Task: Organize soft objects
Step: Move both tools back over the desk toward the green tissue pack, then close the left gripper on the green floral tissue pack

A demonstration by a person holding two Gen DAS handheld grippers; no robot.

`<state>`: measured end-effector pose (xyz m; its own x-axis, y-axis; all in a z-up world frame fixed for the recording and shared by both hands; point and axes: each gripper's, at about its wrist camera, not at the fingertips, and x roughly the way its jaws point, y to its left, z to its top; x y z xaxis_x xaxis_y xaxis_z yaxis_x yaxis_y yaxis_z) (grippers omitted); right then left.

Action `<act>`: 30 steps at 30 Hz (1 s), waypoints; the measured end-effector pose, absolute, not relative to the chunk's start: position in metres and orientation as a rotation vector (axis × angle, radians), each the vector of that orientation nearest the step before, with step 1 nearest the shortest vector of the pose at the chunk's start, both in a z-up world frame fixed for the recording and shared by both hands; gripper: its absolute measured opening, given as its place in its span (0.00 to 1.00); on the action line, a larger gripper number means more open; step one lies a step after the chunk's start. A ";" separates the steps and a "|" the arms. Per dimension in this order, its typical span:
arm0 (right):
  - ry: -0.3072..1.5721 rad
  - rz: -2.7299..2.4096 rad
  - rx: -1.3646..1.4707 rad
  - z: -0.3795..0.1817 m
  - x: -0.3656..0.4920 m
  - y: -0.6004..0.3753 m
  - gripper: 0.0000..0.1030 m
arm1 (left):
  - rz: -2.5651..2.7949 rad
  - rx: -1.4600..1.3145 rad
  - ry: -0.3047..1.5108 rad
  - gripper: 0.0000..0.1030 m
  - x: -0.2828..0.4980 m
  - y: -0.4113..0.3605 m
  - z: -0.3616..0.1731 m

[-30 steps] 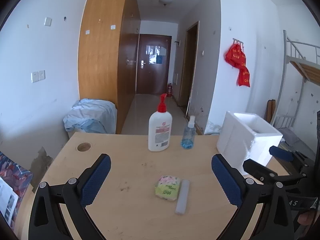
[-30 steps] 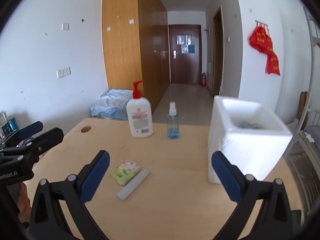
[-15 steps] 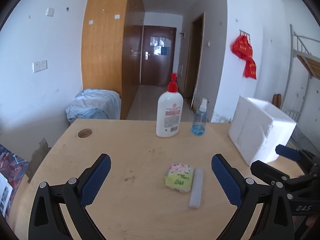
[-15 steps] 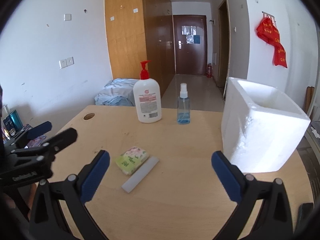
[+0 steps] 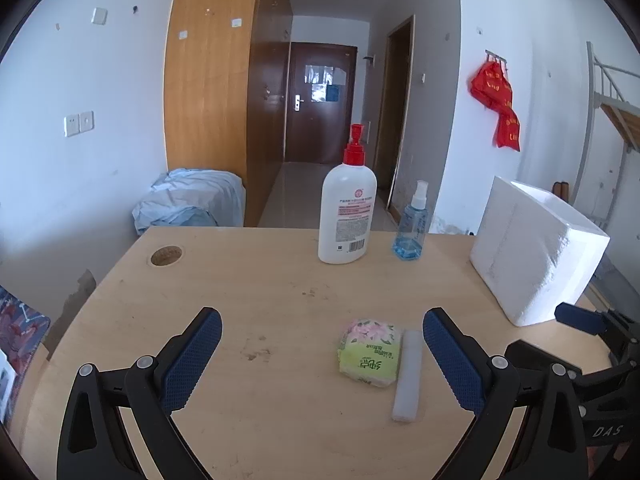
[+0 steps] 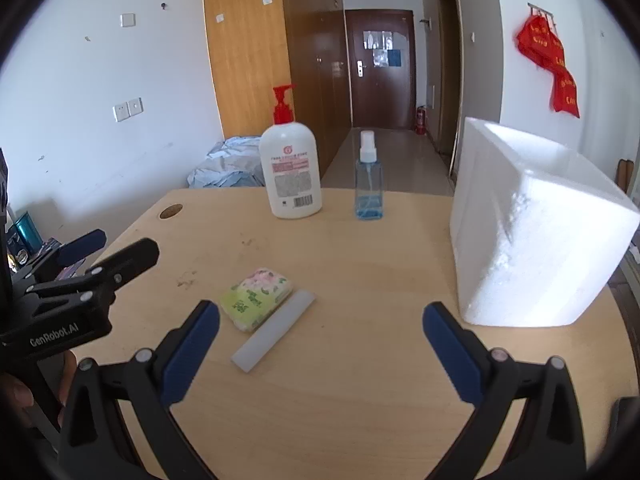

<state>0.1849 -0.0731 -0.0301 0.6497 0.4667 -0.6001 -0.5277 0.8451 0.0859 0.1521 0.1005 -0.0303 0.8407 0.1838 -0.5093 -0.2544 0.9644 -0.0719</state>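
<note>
Two low wrist views side by side over the table (image 5: pixel 248 280), door-facing (shared: tissue pack (image 6: pixel 256 298)).

We've got two black plastic grippers, left gripper (image 5: pixel 322 354) and right gripper (image 6: pixel 321 346), blue textured pads (image 5: pixel 191 364), silver screws, white "GenRobot.AI" lettering.

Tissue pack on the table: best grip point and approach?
Come from above and close across the short width of the tissue pack, at mid-length. It lies flat, soft and wider than tall. The white strip sits against its right edge, so the left gripper should seat one finger between them.
</note>
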 end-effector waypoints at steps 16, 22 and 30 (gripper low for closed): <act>0.709 0.583 -0.118 -0.048 0.195 -0.061 1.00 | 0.195 -0.125 0.606 0.98 0.179 0.102 -0.055; 0.746 0.608 -0.135 -0.057 0.200 -0.050 1.00 | 0.189 -0.091 0.632 0.98 0.194 0.101 -0.059; 0.796 0.640 -0.140 -0.067 0.204 -0.041 1.00 | 0.143 -0.080 0.675 0.98 0.212 0.098 -0.069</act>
<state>0.2043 -0.0408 -0.0670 0.5231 0.4817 -0.7031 -0.5839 0.8035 0.1160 0.2118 0.0985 -0.0694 0.7716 0.1055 -0.6273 -0.1573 0.9872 -0.0274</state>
